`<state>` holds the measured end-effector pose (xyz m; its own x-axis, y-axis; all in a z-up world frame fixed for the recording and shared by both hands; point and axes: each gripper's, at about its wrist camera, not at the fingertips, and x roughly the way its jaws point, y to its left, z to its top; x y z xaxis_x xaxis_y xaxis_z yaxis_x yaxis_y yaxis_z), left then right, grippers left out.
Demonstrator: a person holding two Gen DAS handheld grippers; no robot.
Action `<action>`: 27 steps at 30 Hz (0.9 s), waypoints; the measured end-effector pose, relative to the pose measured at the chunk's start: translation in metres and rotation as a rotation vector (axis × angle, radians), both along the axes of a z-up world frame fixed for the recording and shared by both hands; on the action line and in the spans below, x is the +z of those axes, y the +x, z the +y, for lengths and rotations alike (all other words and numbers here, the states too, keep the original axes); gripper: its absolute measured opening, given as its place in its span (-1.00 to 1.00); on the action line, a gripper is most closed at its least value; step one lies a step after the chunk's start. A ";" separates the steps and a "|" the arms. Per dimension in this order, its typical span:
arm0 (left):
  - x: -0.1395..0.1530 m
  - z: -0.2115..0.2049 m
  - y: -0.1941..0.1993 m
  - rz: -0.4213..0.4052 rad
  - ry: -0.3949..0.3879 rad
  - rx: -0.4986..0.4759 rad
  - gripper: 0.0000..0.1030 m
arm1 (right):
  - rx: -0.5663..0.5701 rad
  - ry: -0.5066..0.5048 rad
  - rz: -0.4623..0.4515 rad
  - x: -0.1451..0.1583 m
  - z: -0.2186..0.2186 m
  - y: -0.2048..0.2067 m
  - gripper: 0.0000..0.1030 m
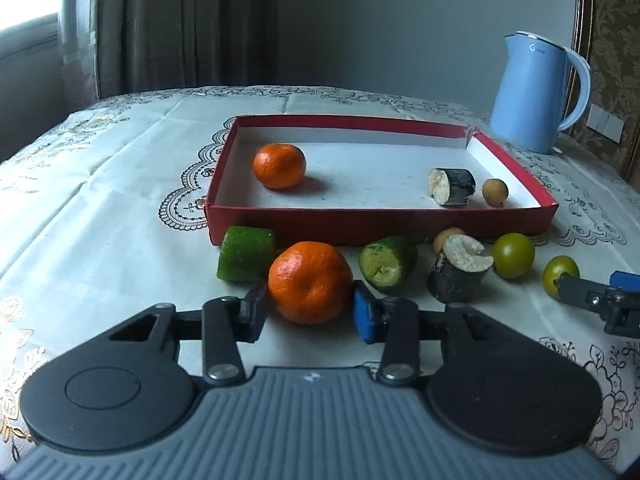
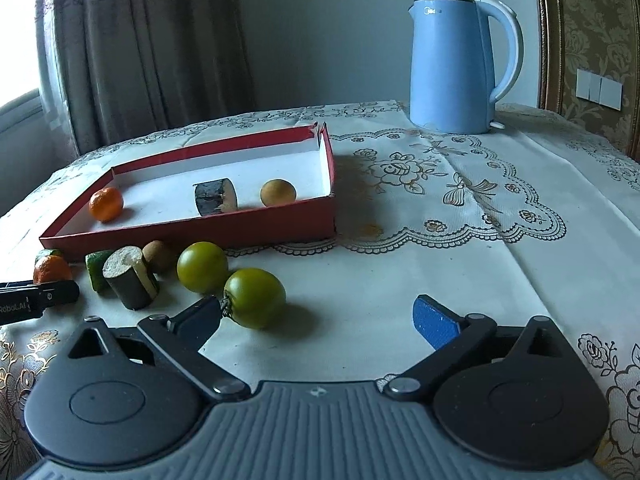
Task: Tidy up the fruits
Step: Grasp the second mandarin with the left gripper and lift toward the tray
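Note:
A red box (image 1: 516, 168) (image 2: 192, 232) holds a mandarin (image 1: 279, 165), a dark sugarcane piece (image 1: 452, 186) and a longan (image 1: 495, 192). In front of it lie another mandarin (image 1: 310, 282), two green cucumber pieces (image 1: 245, 254) (image 1: 388, 265), a sugarcane piece (image 1: 460, 270), a longan (image 1: 446, 238) and two green fruits (image 1: 513, 255) (image 2: 254, 297). My left gripper (image 1: 310, 310) stands with its pads against both sides of the near mandarin on the table. My right gripper (image 2: 320, 320) is open; its left finger touches the nearest green fruit.
A blue kettle (image 2: 460, 64) stands at the back right of the table. A lace-patterned tablecloth (image 2: 440, 208) covers the table. Curtains and a wall lie behind.

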<state>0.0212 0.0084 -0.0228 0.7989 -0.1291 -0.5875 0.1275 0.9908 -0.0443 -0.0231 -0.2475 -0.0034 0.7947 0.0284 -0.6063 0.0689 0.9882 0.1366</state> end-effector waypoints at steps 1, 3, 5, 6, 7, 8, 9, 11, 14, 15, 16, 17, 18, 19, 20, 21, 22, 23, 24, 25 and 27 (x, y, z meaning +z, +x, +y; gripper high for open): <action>0.000 -0.001 0.000 -0.005 0.006 -0.001 -0.23 | 0.000 0.001 0.000 0.000 0.000 0.000 1.00; -0.001 -0.001 -0.001 -0.008 0.010 -0.003 -0.23 | -0.002 0.000 -0.002 0.000 0.000 0.000 1.00; -0.001 -0.001 0.000 -0.008 0.010 -0.004 -0.23 | -0.004 -0.001 -0.003 0.000 -0.001 -0.001 1.00; -0.001 -0.001 -0.001 -0.009 0.011 -0.005 -0.24 | -0.003 -0.001 -0.002 0.000 -0.001 0.000 1.00; 0.000 -0.001 -0.001 -0.007 0.010 -0.005 -0.24 | -0.003 -0.001 -0.002 0.000 -0.001 0.000 1.00; 0.000 -0.001 -0.001 -0.006 0.008 -0.004 -0.24 | -0.003 0.000 -0.002 0.000 -0.001 0.000 1.00; 0.000 -0.001 -0.001 -0.005 0.007 -0.004 -0.24 | -0.004 -0.001 -0.003 0.001 -0.001 0.000 1.00; 0.001 -0.001 -0.001 -0.002 0.004 -0.006 -0.24 | -0.005 -0.002 -0.005 0.001 -0.001 -0.001 1.00; 0.003 -0.001 -0.001 0.006 -0.005 -0.013 -0.24 | -0.003 -0.002 -0.002 0.000 -0.001 0.000 1.00; 0.004 -0.001 -0.002 0.006 -0.008 -0.012 -0.24 | -0.002 -0.002 -0.002 0.000 -0.001 0.000 1.00; 0.005 -0.001 -0.002 0.003 -0.008 -0.012 -0.24 | 0.000 0.000 -0.001 0.000 -0.001 0.000 1.00; 0.006 -0.001 -0.003 0.000 -0.008 -0.013 -0.24 | 0.003 0.002 0.000 0.000 -0.001 0.000 1.00; 0.009 -0.001 -0.003 -0.003 -0.005 -0.015 -0.24 | 0.005 0.003 0.003 0.000 -0.001 0.001 1.00; 0.010 -0.002 -0.003 -0.007 -0.003 -0.015 -0.24 | 0.006 0.005 0.007 0.000 -0.001 0.001 1.00; 0.012 -0.003 -0.003 -0.011 -0.004 -0.016 -0.24 | 0.006 0.004 0.010 0.000 -0.001 0.002 1.00; 0.015 -0.003 -0.003 -0.015 -0.004 -0.017 -0.24 | 0.008 0.004 0.012 -0.001 0.000 0.002 1.00; 0.017 -0.003 -0.002 -0.021 0.000 -0.017 -0.24 | 0.009 0.004 0.014 -0.001 0.000 0.003 1.00; 0.020 -0.004 0.000 -0.026 0.001 -0.018 -0.24 | 0.011 0.005 0.019 -0.002 0.000 0.003 1.00; 0.021 -0.004 0.001 -0.029 0.002 -0.022 -0.24 | 0.013 0.005 0.022 -0.002 0.000 0.004 1.00; 0.024 -0.005 0.003 -0.031 0.003 -0.025 -0.24 | 0.014 0.003 0.024 -0.002 0.000 0.004 1.00; 0.029 -0.006 0.007 -0.040 0.003 -0.027 -0.24 | 0.015 0.002 0.029 -0.003 0.001 0.005 1.00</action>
<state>0.0279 0.0021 0.0057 0.8178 -0.1489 -0.5559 0.1557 0.9872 -0.0354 -0.0186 -0.2469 -0.0064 0.7764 0.0411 -0.6290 0.0583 0.9889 0.1365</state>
